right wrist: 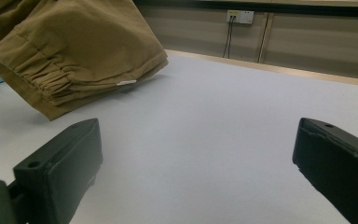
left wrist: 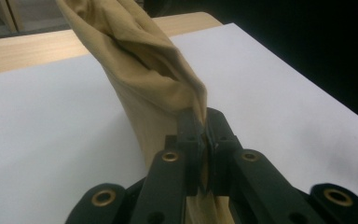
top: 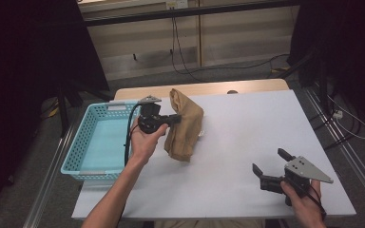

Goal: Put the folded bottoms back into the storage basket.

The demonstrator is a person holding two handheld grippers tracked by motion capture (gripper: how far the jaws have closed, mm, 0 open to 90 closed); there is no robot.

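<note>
A tan folded garment (top: 184, 124) hangs over the white table (top: 247, 142), lifted by one edge. My left gripper (top: 177, 118) is shut on that edge; in the left gripper view the cloth (left wrist: 154, 79) rises from between the closed jaws of the left gripper (left wrist: 205, 135). The garment's lower end still rests on the table. My right gripper (top: 271, 161) sits near the table's front right, jaws wide apart, nothing between them. In the right gripper view the garment (right wrist: 74, 46) shows at upper left, with an elastic waistband, well beyond the right gripper (right wrist: 196, 158).
A light blue plastic basket (top: 78, 152) stands at the table's left edge, next to the left hand. Cables run across the floor behind the table. A wooden strip (top: 204, 89) borders the far edge.
</note>
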